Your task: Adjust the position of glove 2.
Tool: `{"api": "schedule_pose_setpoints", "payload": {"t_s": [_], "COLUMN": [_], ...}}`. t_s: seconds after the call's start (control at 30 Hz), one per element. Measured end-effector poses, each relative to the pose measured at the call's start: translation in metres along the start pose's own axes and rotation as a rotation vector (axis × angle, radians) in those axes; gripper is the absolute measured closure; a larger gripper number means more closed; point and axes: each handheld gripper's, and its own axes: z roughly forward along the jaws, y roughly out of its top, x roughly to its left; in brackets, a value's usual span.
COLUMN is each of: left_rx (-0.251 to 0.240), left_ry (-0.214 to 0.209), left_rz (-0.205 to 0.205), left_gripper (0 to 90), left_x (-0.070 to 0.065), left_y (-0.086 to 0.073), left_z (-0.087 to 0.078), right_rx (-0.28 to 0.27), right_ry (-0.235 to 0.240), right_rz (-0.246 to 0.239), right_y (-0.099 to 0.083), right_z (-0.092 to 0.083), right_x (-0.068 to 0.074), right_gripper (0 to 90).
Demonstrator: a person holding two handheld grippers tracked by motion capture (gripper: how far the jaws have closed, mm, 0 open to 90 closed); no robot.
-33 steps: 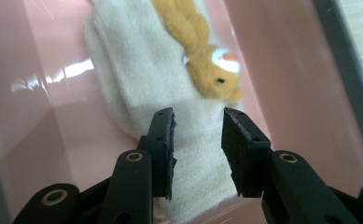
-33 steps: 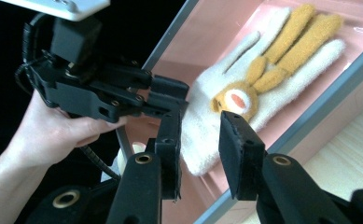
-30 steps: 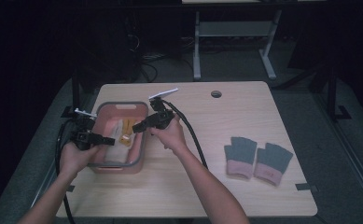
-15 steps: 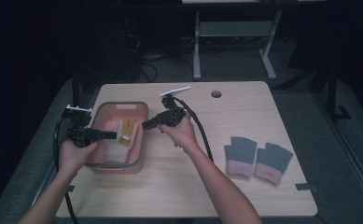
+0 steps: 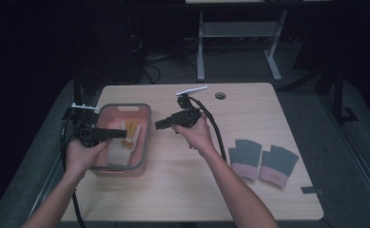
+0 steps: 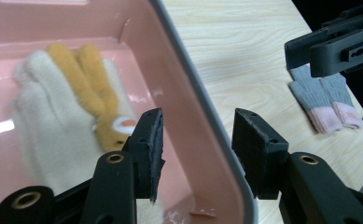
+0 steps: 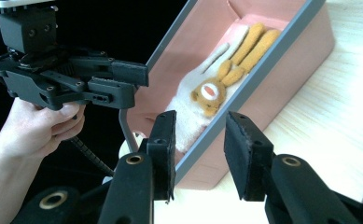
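A pink bin with a grey rim stands on the left of the wooden table. In it lies a pair of cream and orange gloves with an animal face. My left gripper hovers over the bin. Its jaws have just been opening and stand apart, with nothing gripped; the bin's rim runs below the gap. My right gripper is just right of the bin, pointing at it. Its jaws have just been opening too and hold nothing.
A pair of grey gloves with pink cuffs lies flat on the right of the table. A round cable hole sits near the far edge. Black cables trail from both grippers. Bare wood lies between the bin and the grey gloves.
My right gripper has drawn back to the right, from over the bin to the table beside it. My left gripper has lifted a little. Both pairs of jaws stand wider.
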Motion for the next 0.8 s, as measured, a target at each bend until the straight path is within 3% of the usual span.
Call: {"api": "schedule_pose_setpoints", "payload": {"t_s": [0.1, 0.8], "left_rx": [-0.003, -0.004], "left_ry": [-0.014, -0.073], "left_rz": [0.024, 0.077], "left_gripper": [52.1, 48.1], "left_x": [-0.008, -0.044], "left_y": [0.003, 0.011], "left_z": [0.002, 0.024], "right_rx": [-0.012, -0.058], "right_ry": [-0.007, -0.051], "right_rz": [0.002, 0.027], "right_y": [-0.003, -0.022], "right_z": [-0.011, -0.059], "right_x": [-0.002, -0.015], "right_gripper": [63.2, 62.0]}}
